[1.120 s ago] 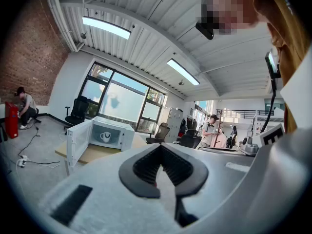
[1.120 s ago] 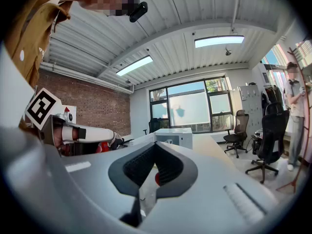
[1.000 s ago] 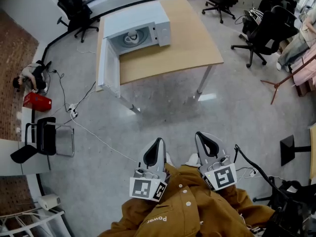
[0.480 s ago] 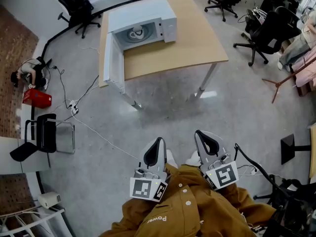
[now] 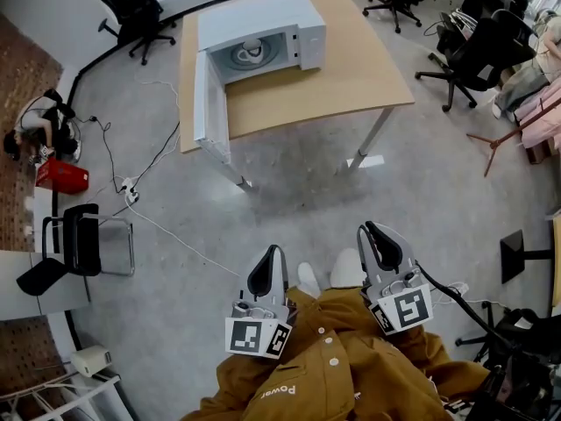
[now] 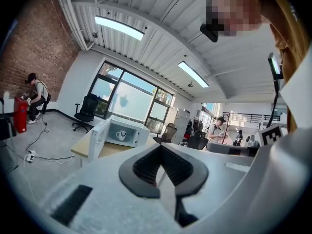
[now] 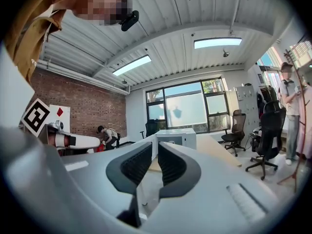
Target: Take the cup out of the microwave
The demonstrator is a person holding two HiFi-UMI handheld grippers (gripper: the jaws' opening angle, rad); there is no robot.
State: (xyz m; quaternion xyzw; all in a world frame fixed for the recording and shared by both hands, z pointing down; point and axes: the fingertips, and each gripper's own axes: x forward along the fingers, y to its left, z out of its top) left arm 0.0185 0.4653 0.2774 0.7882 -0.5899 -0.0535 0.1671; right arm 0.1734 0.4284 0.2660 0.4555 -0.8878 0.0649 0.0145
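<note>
approach stage; nothing is gripped.

- the cup sits inside the microwave, on the turntable at about the middle of the cavity. the microwave stands at the far left end of the table.
- the door is open, hinged at the left of the opening and swung out toward us past the table edge.
- the left gripper has its jaws together with nothing between them.
- the right gripper shows a narrow slit between its pads. its jaws are opening and the gap holds nothing.
- both grippers are held low in front of the body, pointing roughly level toward the table.

key relation:
- the cup lies straight ahead and well apart from both grippers, across open floor.
- in the head view it sits almost directly up-frame of the left gripper, with the right gripper off to the side. we judge the left the better aligned of the two.
- the open door flanks the left side of the cavity, so a reach from the left has less room than one from the right.

cup:
- it is white and upright, so its long axis is vertical.
- in the left gripper view a handle loop shows on its right side.
- it is too small in frame to tell whether it holds anything.
</note>
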